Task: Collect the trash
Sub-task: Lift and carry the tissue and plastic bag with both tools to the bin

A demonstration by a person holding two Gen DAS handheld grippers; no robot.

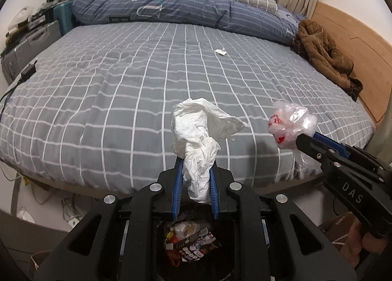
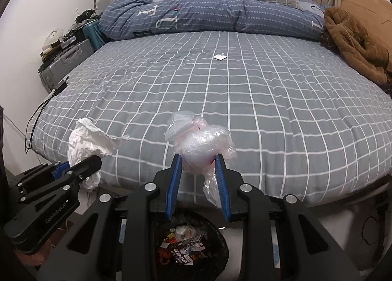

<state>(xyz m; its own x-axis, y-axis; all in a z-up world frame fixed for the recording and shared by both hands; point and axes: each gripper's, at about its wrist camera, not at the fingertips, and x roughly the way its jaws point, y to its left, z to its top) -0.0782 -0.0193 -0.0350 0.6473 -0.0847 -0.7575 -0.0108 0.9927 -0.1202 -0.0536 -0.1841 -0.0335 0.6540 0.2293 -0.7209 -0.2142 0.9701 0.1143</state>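
— Trash is what both hands carry right now: the left gripper is clamped on a crumpled white tissue, and the right gripper is squeezed around a balled-up clear plastic bag with red print.

— Where does it go?

— Into the bin on the floor at the foot of the bed. It sits right below both grippers, already half full of wrappers. Both wads hang over the mattress edge, not quite above the opening, I'd say.

— So this is the drop-off step?

— Looks like it. Next the jaws need to come a little nearer, above the bin's mouth, then spread so each piece falls in. The tissue is light and may cling to the pads.

— Anything left after that?

— One small white scrap lies far up the bed, near the folded quilt.
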